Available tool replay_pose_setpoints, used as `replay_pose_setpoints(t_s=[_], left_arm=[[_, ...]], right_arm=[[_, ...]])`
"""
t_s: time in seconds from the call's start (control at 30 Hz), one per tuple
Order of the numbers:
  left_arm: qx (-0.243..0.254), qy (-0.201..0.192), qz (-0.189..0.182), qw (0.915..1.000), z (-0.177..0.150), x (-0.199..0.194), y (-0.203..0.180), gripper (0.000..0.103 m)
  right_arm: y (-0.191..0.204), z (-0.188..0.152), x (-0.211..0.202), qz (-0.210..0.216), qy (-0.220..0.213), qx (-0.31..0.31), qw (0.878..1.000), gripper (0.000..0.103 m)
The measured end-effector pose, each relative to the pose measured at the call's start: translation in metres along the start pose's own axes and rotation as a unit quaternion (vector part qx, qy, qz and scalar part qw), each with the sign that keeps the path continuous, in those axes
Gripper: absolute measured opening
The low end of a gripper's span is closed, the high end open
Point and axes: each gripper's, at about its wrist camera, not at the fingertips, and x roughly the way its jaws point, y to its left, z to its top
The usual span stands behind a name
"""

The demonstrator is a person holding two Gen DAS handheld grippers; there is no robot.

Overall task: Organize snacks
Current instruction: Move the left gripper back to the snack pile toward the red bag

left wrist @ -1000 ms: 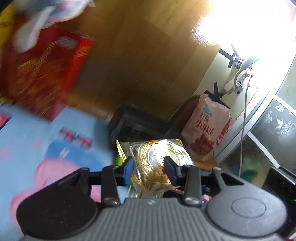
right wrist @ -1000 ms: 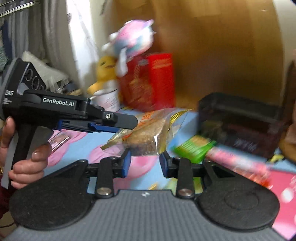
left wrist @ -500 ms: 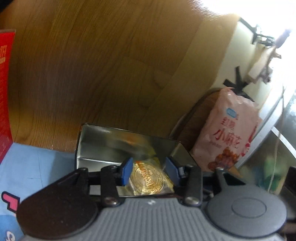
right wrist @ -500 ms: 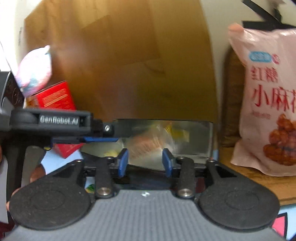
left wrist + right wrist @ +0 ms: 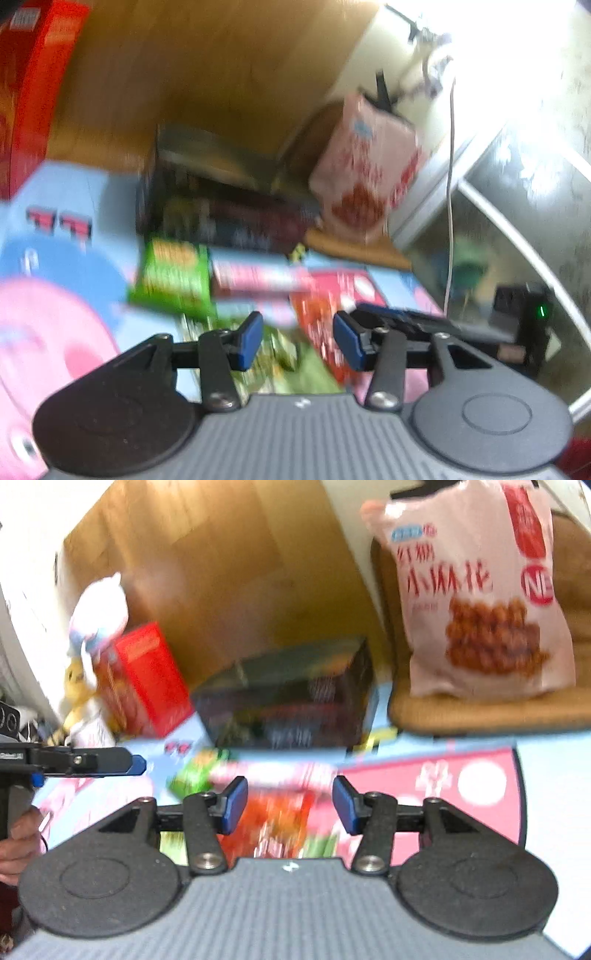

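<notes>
Both grippers empty, jaws spread wide w/ nothing between the pads. Left gripper [image 5: 298, 339] hangs over the loose snack pile on the blue/pink cartoon mat [image 5: 55, 266]; right gripper [image 5: 286, 805] hangs over the same pile from the other side, and its tip shows in the left view too. Dark storage box [image 5: 291, 698] sits at the back of the mat against the wood panel [image 5: 229, 572], well ahead of both sets of fingers; contents too blurred to read. Loose snacks lie between box and fingers: green pack [image 5: 171, 280] left of centre, pink bar [image 5: 258, 277] just beside it w/ long axis running left-right, parallel to the box front, and red pack [image 5: 321, 325] reaching toward and partly under the left gripper's right pad. From the right wrist view, an orange-red pack [image 5: 277, 819] lies directly below the open jaws, so prob the right hand is nearer to that one; the green pack is off to the left gripper's side, prob its easier pick. Pad gap runs left-right, so the bar would lie along the gap: needs a wrist turn or a grab across its short side. Big pink bag [image 5: 476, 602] stands upright on a wicker seat [image 5: 480, 712] right of the box, apart from the pile. Red carton [image 5: 144, 679] stands left of the box. Heavy motion blur, so exact pack edges hard to tell.
</notes>
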Motion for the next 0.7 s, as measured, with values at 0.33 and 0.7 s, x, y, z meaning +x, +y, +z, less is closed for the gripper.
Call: replay_pose_setpoints(t_s=[0.33, 0.7], left_arm=[[0.031, 0.051, -0.013, 0.9981, -0.058, 0.006, -0.056, 0.037], [0.068, 0.049, -0.002, 0.9965, -0.103, -0.032, -0.088, 0.042]], right_arm=[[0.033, -0.054, -0.031, 0.032, 0.023, -0.008, 0.999, 0.041], [0.049, -0.099, -0.088, 0.049, 0.012, -0.024, 0.998, 0.046]])
